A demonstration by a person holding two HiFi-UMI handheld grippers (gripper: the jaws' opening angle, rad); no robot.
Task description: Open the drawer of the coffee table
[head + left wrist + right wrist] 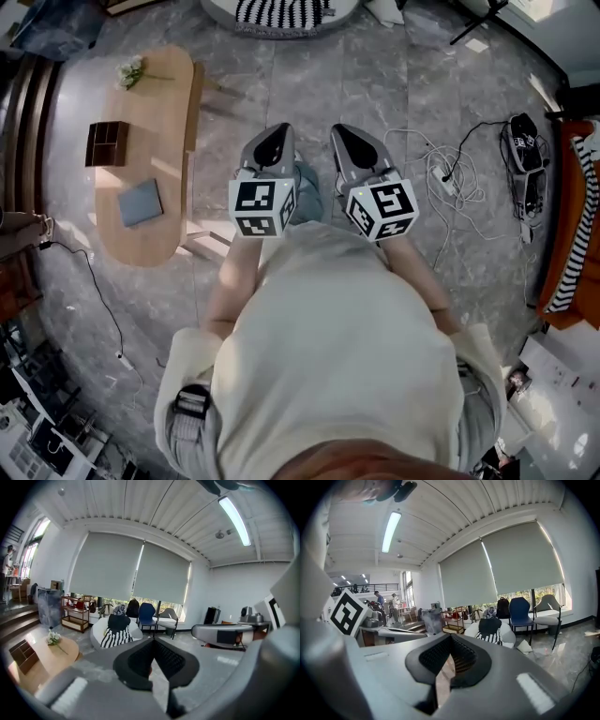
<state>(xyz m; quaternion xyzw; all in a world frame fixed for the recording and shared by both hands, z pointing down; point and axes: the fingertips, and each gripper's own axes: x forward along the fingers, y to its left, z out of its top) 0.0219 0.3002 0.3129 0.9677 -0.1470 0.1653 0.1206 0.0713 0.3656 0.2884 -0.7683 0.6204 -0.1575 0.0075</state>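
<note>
Desk (155, 122): pale wood, smooth and matt. On it stand a dark brown wooden box (106, 142) and a flat grey-blue pad (141, 202) with a dull finish. Floor (375, 84): grey veined stone tile, polished, with patches of glare. Left tongs (270, 142) and right tongs (352, 141): smooth matt grey plastic shells. Their inner pads (138, 657) are black, ribbed and rubber-like. Person's top (328, 356): pale matt cloth.
</note>
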